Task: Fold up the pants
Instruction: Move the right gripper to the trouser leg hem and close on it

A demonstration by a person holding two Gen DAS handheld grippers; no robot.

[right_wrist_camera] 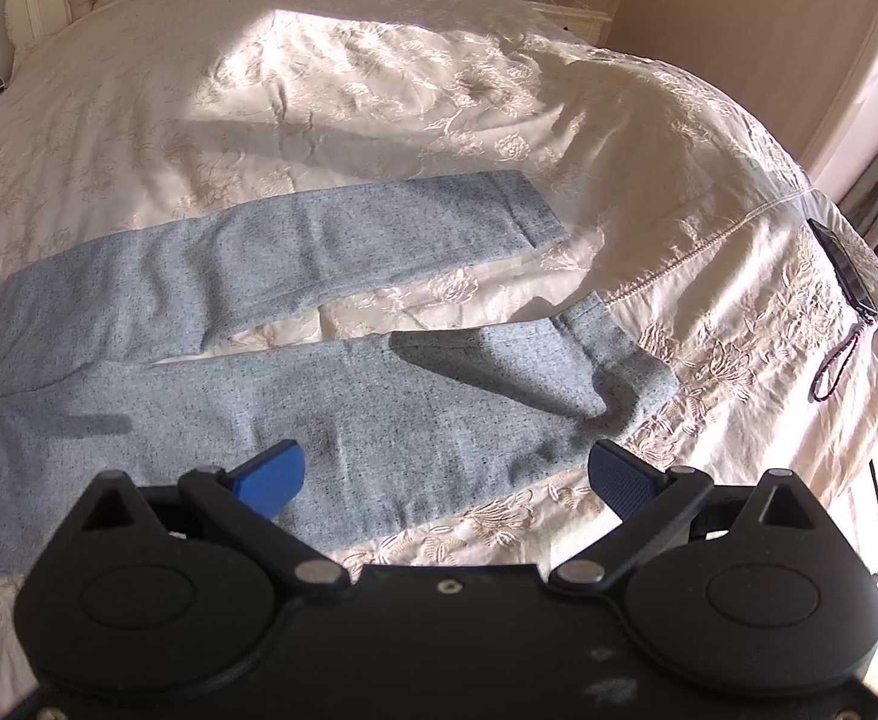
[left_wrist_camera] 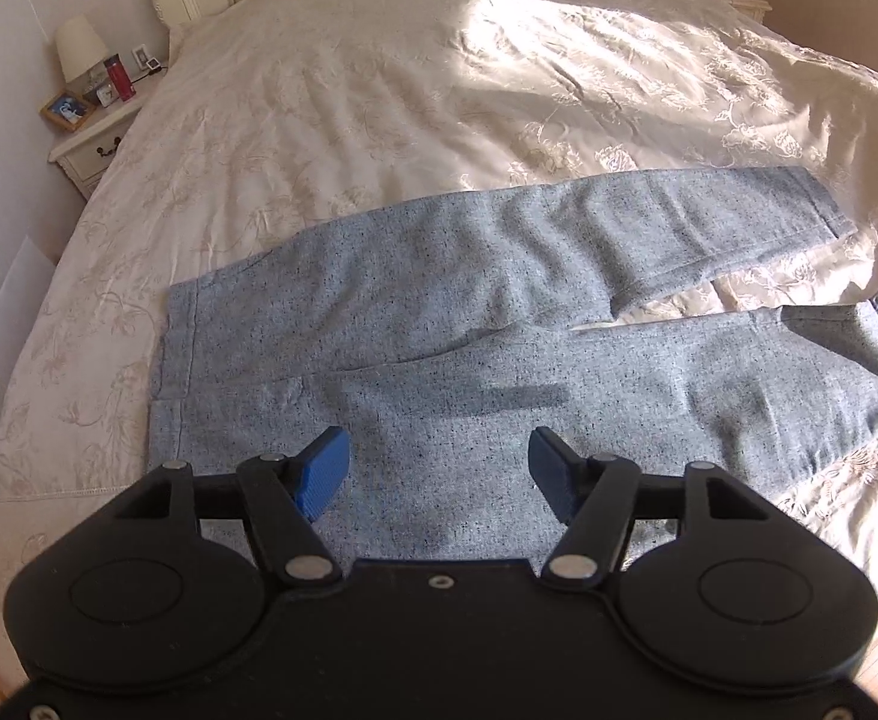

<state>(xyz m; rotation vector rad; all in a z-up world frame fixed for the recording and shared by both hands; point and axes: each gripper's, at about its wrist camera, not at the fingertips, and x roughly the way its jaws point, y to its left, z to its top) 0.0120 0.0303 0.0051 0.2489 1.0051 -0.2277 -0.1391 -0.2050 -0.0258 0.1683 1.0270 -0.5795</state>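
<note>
Cream embroidered bedspread (left_wrist_camera: pixel 330 96) is carrying speckled grey-blue woven pants (left_wrist_camera: pixel 451 324), spread flat, legs parted.
Left gripper (left_wrist_camera: pixel 439 468) is hovering wide open over the waist end; right gripper (right_wrist_camera: pixel 445 474) is hanging wide open above the near leg, both gripping nothing.

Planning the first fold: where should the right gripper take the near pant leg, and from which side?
Take the near leg's cuff, coming from its open right end. That hem is already curled up off the bedspread, giving a raised edge to pinch; elsewhere the pants lie flat. The right gripper is open above that leg, so probably a short reach.
</note>
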